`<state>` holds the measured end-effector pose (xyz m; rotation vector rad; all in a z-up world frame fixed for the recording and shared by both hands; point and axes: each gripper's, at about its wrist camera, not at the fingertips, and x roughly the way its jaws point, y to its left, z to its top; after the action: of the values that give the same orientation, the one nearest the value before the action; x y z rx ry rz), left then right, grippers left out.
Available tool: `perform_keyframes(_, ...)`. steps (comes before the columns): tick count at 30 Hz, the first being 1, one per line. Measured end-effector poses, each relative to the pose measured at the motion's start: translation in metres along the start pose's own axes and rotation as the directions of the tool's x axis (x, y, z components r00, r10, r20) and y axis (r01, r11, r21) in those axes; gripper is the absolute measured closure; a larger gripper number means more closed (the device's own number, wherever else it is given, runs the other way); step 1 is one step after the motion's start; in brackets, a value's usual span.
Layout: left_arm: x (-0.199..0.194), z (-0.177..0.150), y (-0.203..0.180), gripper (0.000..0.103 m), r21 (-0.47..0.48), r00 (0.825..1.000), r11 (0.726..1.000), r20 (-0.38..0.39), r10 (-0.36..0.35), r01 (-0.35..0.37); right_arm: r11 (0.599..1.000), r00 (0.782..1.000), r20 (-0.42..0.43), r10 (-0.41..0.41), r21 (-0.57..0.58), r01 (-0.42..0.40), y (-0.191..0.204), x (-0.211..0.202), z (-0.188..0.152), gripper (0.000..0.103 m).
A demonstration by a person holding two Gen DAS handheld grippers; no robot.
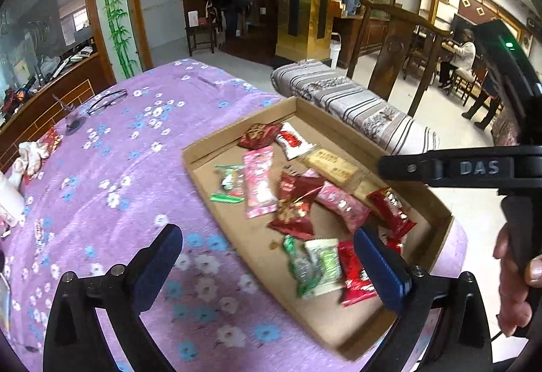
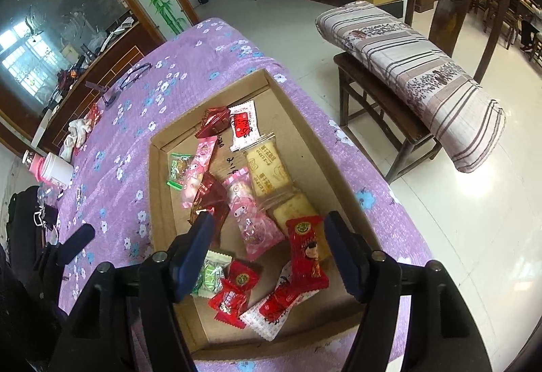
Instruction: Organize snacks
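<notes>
A shallow cardboard tray (image 1: 203,165) (image 2: 298,121) lies on a purple flowered tablecloth and holds several wrapped snacks: red packets (image 2: 306,248), pink packets (image 1: 259,184), green-and-white packets (image 1: 321,267) and biscuit packs (image 2: 267,170). My left gripper (image 1: 267,253) is open and empty above the tray's near left edge. My right gripper (image 2: 269,236) is open and empty above the tray's near end, over the red packets. The right gripper's body (image 1: 474,168) also shows at the right of the left wrist view.
Glasses (image 1: 106,101), a crumpled cloth (image 1: 30,151) and a white cup (image 2: 57,170) lie on the tablecloth (image 1: 118,202) to the left. A wooden chair with a striped cushion (image 2: 416,77) stands close to the table's right side.
</notes>
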<state>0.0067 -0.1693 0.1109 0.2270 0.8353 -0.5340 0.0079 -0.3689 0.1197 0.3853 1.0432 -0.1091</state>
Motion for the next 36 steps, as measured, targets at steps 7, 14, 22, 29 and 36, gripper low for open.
perform_keyframes(7,-0.012,-0.003,0.025,0.001,-0.021,0.997,0.997,-0.010,0.075,-0.075,1.000,1.000,0.014,0.002,0.002,-0.003,0.014,-0.009,-0.007,0.036)
perform_keyframes(14,-0.033,-0.021,0.066,0.001,-0.080,0.987,0.984,-0.037,0.154,-0.157,0.998,1.000,0.010,0.013,-0.055,-0.012,0.050,-0.015,-0.030,0.036)
perform_keyframes(22,-0.065,-0.050,0.109,0.001,-0.124,0.972,0.965,-0.061,0.227,-0.233,0.987,0.999,0.013,0.037,-0.157,-0.035,0.103,-0.016,-0.069,0.029)
perform_keyframes(29,-0.104,-0.076,0.124,0.001,-0.104,0.963,0.959,0.024,0.268,-0.264,0.964,0.998,-0.026,0.062,-0.258,-0.067,0.151,-0.004,-0.111,0.029)
perform_keyframes(36,-0.111,-0.089,0.112,0.001,-0.062,0.945,0.944,0.023,0.326,-0.324,0.961,0.998,-0.029,0.048,-0.271,-0.054,0.156,-0.008,-0.127,0.029)
